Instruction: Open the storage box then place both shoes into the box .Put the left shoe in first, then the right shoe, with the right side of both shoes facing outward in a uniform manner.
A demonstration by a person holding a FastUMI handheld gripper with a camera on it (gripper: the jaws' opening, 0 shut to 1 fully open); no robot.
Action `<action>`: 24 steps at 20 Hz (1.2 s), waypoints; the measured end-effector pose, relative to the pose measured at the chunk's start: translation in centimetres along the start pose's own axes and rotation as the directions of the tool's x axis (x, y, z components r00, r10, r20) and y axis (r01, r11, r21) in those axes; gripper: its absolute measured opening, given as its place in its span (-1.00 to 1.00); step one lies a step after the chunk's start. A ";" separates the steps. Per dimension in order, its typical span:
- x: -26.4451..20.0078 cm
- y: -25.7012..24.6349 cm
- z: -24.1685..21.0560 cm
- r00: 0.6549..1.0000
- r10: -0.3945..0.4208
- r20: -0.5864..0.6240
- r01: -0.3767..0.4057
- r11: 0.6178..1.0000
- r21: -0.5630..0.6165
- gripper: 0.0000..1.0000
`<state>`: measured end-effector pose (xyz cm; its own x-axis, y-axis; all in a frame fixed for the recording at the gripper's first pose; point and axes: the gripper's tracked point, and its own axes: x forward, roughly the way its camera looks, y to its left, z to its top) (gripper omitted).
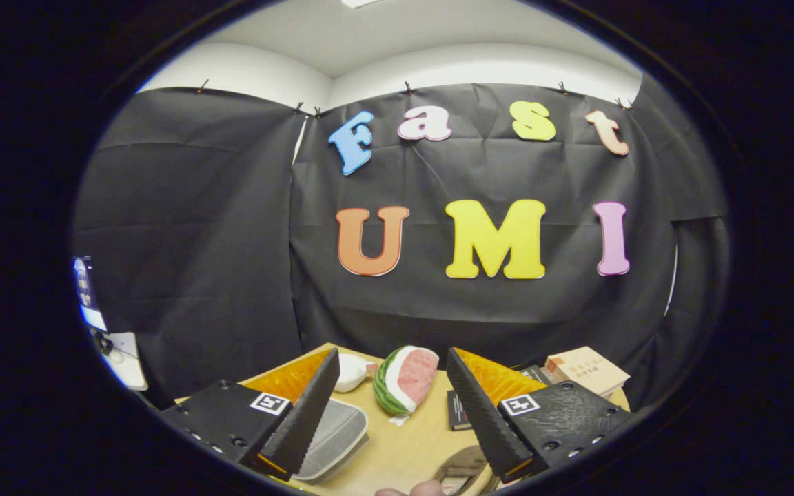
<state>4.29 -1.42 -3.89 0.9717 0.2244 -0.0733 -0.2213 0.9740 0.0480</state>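
A light wooden tabletop [404,441] carries everything here. Near its far edge lies a watermelon-slice toy [405,379], with a small white object [352,372] just beside it toward the far left corner. A grey shoe [335,434] rests on the left part of the tabletop, partly hidden. Toward the far right corner sits a pale box [586,370], and a dark booklet [457,411] lies flat between it and the watermelon toy. At the near edge a brown shoe [462,468] lies, only partly seen.
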 end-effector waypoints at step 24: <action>0.4 9.2 -22.8 0.813 0.464 -0.351 -0.260 0.829 0.494 0.91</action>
<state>0.78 8.37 -26.24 0.6589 0.6453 -0.3866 -0.3958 0.7345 0.5513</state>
